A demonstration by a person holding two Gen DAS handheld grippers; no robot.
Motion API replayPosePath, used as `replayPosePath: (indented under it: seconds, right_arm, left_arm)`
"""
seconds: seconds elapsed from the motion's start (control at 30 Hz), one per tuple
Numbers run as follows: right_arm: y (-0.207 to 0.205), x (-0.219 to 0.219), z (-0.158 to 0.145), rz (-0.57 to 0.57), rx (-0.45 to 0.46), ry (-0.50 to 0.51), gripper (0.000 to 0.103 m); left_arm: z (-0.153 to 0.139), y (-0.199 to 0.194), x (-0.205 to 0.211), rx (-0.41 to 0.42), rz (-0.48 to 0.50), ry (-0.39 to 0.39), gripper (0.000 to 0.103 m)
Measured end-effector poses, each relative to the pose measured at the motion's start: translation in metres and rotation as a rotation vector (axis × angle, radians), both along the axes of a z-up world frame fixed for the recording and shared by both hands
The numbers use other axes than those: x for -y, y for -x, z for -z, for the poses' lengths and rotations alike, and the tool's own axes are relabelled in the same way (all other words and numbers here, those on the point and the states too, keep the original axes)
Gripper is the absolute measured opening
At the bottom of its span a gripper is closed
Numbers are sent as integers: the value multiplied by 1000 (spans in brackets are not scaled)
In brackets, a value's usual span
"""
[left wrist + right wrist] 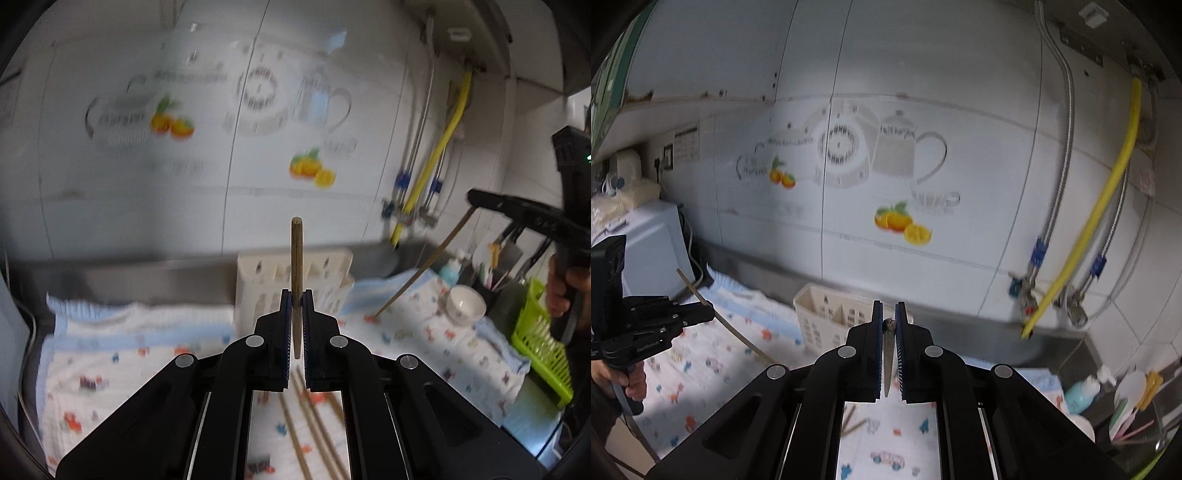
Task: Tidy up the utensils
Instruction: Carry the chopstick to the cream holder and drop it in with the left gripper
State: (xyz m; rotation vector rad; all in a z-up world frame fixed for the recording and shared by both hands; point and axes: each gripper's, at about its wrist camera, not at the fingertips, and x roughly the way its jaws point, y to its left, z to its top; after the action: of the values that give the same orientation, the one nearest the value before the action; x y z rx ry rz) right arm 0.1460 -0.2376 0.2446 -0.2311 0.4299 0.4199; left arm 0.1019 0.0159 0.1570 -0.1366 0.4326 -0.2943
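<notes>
My left gripper (296, 301) is shut on a wooden chopstick (296, 258) that stands nearly upright above the patterned cloth (129, 354). My right gripper (888, 321) is shut on a second chopstick (888, 365), seen end-on between the pads. In the left wrist view the right gripper (476, 197) holds its chopstick (424, 271) slanting down to the cloth. In the right wrist view the left gripper (709, 314) holds its chopstick (735, 325) at the left. A cream slotted utensil holder (295, 280) stands at the back of the cloth, also in the right wrist view (831, 321). Several loose chopsticks (314, 432) lie below my left gripper.
A white cup (465, 304) sits on the cloth's right side. A green dish rack (543, 350) stands at the right. A blue soap bottle (1082, 393) and a cup of utensils (1134, 406) are at the far right. Pipes and a yellow hose (1100, 221) run down the tiled wall.
</notes>
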Motion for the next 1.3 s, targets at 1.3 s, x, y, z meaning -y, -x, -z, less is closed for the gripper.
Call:
replayPosePath:
  seconds: [1.3]
  right_arm:
    - [-137, -36, 34, 30, -45, -116, 7]
  left_arm:
    - [-11, -134, 7, -74, -84, -138, 18]
